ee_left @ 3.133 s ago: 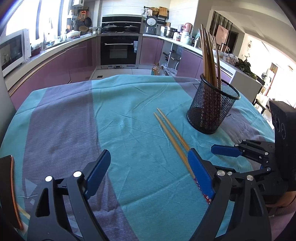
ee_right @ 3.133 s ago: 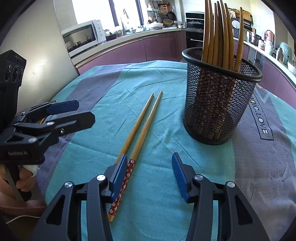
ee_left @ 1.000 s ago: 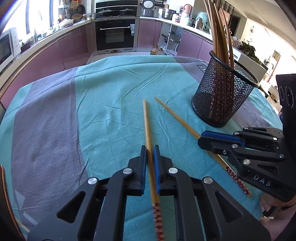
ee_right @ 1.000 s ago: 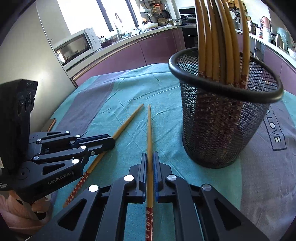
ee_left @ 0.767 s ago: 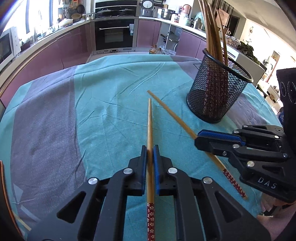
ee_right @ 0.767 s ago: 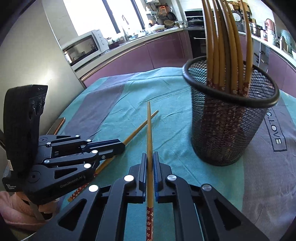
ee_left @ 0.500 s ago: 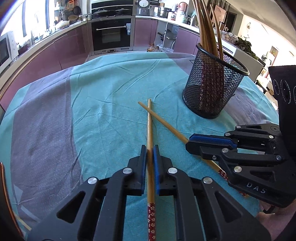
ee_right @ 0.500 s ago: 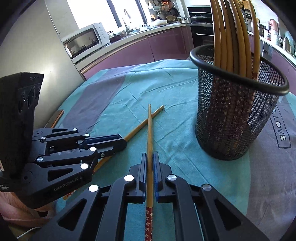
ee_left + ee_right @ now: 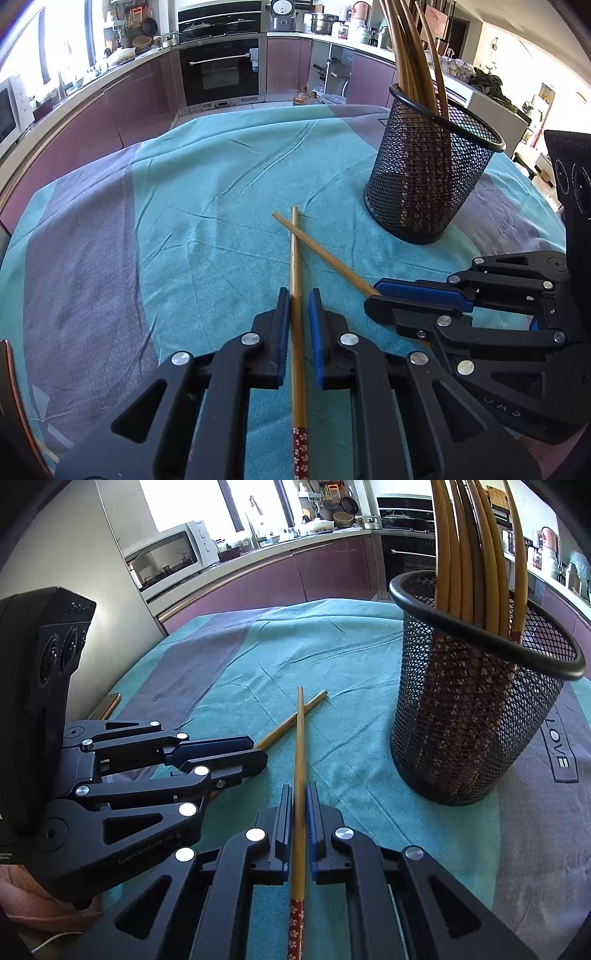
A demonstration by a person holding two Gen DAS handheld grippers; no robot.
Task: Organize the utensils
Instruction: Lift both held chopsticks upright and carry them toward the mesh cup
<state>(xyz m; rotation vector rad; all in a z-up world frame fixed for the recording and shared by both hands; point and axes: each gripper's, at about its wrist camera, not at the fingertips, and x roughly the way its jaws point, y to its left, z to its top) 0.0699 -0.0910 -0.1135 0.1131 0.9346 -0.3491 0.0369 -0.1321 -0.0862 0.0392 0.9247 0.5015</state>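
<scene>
Nearest in the left wrist view, the left gripper [image 9: 295, 314] points forward and slightly down over the table, its blue-padded jaws drawn in around a bamboo chopstick [image 9: 295, 295] that runs straight out between them; a thin gap shows beside the right pad, so whether the clamp is firm cannot be told. The chopstick's red flowered end [image 9: 300, 450] trails back under the gripper body. To its right, the right gripper [image 9: 417, 295] lies nearly level and turned toward the left one, closed on a second chopstick [image 9: 325, 254] that angles leftward. The two sticks cross just short of their tips, above the teal-and-purple tablecloth [image 9: 184, 221]. In the right wrist view the same second chopstick [image 9: 300, 760] sits pinched between the narrow jaws of the right gripper [image 9: 299, 805], with the left gripper [image 9: 236, 751] reaching in from the left side. Farther on, to the right, stands an upright black mesh holder [image 9: 476, 709] on the cloth, filled with more chopsticks [image 9: 465, 554] standing flowered ends down. Beyond the table, a kitchen counter carries a microwave [image 9: 170, 554], and a built-in oven [image 9: 221, 70] faces the room.
</scene>
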